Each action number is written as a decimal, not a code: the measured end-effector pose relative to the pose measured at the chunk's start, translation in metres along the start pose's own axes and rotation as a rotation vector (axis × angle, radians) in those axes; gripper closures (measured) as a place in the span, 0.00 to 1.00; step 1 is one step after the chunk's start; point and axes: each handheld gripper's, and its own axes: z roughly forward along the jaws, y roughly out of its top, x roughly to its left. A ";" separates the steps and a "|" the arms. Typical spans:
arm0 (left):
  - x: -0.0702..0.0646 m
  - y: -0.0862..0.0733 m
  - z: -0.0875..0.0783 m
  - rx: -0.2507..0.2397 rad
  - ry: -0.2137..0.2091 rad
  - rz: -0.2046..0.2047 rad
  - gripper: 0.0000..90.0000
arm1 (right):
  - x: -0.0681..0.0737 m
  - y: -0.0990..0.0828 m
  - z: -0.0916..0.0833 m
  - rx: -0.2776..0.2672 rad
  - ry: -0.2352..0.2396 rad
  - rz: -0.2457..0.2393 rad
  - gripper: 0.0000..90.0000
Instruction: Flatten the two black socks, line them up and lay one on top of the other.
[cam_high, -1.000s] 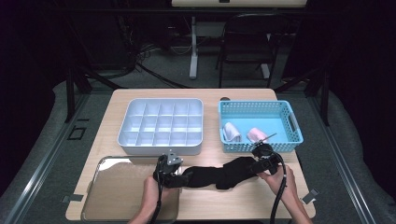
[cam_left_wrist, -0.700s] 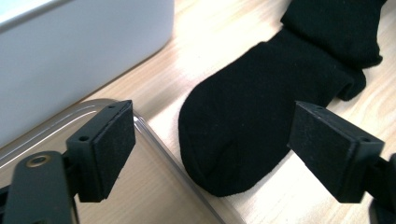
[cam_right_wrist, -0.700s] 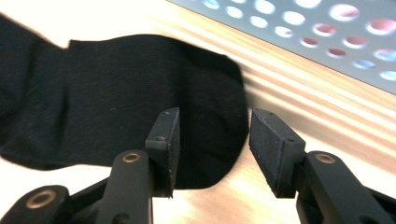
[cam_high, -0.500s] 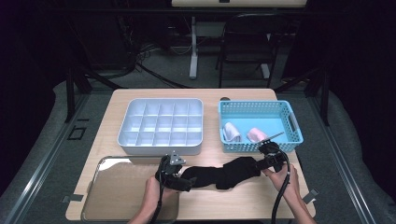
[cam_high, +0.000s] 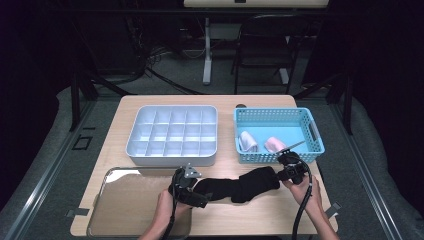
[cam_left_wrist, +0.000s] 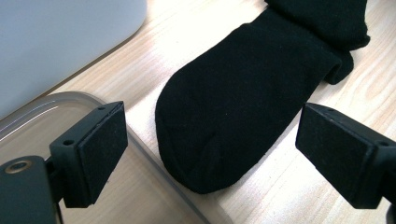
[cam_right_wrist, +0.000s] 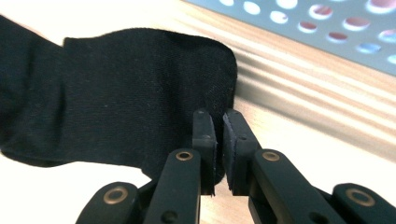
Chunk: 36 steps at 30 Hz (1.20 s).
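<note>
Black sock (cam_high: 239, 186) lies flat on worktop (cam_high: 260, 215), btwn clear tray (cam_high: 107, 210) and blue basket (cam_high: 300, 150).

Left hand-held gripper (cam_left_wrist: 210, 154): jaws just been opening, now wide apart, toe end btwn pads, untouched.

Right hand-held gripper (cam_right_wrist: 218, 154): jaws just been closing, now pinching cuff edge.

We judge sock soft, light, floppy, non-fragile; grip at ends.

No readable labels.

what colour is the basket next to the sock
Light blue, with a perforated wall; the basket shows best in the high view, just beyond the black sock.
</note>
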 end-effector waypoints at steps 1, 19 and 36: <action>0.000 0.000 0.000 0.001 0.000 0.003 0.10 | 0.000 0.000 -0.002 -0.004 0.001 0.000 0.93; -0.002 0.001 0.002 -0.005 -0.013 0.017 0.11 | 0.027 0.004 -0.016 -0.097 0.266 -0.011 0.93; -0.004 0.001 0.003 -0.003 -0.028 0.028 0.11 | 0.079 0.015 -0.003 -0.112 0.329 -0.124 0.93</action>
